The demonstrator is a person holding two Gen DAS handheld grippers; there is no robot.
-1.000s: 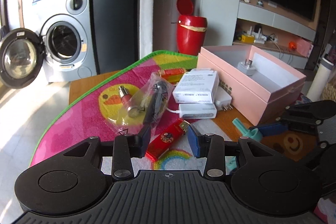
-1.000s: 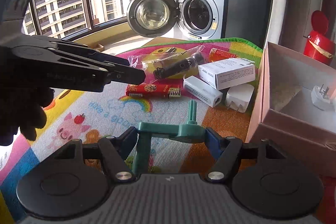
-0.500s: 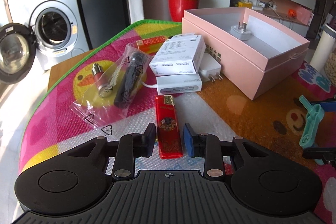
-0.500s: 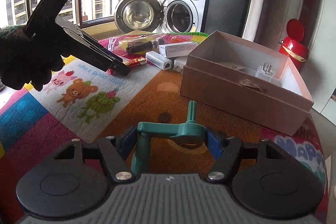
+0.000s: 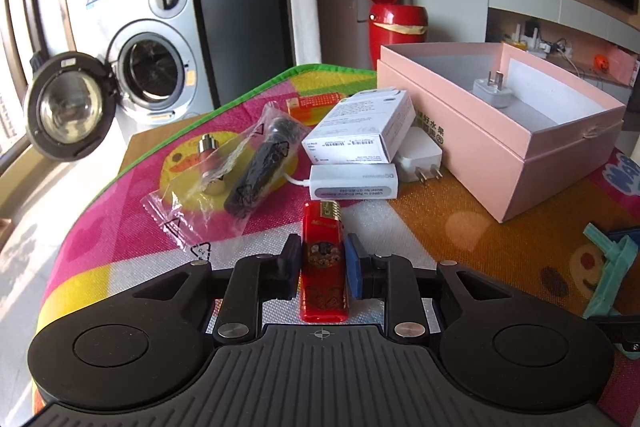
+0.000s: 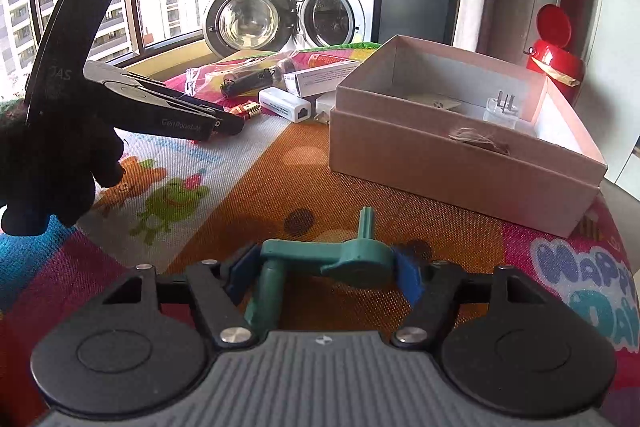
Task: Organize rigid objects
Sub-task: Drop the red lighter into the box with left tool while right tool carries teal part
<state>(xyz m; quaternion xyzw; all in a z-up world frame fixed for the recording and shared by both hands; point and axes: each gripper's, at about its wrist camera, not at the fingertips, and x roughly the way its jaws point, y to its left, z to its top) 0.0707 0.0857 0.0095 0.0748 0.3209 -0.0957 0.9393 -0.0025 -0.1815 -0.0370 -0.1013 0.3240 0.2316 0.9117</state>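
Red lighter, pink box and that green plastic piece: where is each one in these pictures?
red lighter (image 5: 323, 263): left wrist view, its printed body.
pink box (image 5: 492, 163): left wrist view, its near side wall.
green plastic piece (image 6: 320, 254): right wrist view, its crossbar.

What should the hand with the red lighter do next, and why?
Probably lift. The left gripper has closed its jaws around the red plastic lighter, which lies flat on the colourful play mat. The open pink cardboard box, holding a white plug, looks like its home.
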